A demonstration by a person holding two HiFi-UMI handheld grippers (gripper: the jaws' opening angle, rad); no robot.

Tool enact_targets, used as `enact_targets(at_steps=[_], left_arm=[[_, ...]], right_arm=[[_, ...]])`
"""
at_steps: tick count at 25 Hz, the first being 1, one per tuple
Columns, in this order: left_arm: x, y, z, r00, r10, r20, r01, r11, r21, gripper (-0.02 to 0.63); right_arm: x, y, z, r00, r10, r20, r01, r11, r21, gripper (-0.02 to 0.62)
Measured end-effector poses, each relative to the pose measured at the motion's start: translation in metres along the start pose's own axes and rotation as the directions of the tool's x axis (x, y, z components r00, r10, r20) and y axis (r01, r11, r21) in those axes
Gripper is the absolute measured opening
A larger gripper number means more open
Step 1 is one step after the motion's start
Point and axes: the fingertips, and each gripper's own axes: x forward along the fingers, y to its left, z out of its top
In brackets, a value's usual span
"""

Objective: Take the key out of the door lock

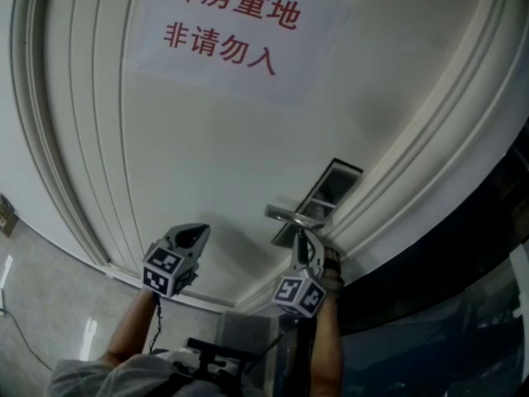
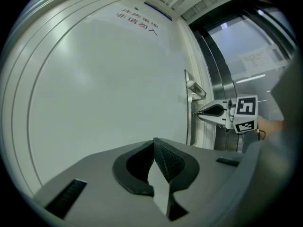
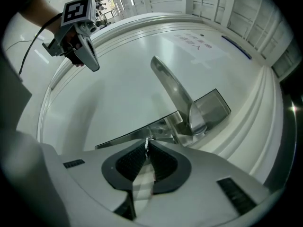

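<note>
White panelled door (image 1: 215,164) bears a red-lettered notice (image 1: 235,31) and steel handle (image 1: 289,217).

The head camera faces the white door (image 1: 248,155) from close up, the camera on the left claw (image 1: 198,230) looks across the panel from farther back, and the one on the right claw (image 1: 300,235) sits just beneath the handle (image 1: 291,217), which all three views share.
</note>
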Motion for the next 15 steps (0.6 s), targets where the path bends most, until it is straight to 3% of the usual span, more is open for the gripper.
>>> enact_targets(at_steps=[15], left_arm=[[-0.0093, 0.0059, -0.0052, 1.0, 0.003, 0.001, -0.003, 1.0, -0.018, 0.006]], right_arm=[[0.0012, 0.0013, -0.0002, 0.999, -0.029, -0.041, 0.022, 0.988, -0.152, 0.029]])
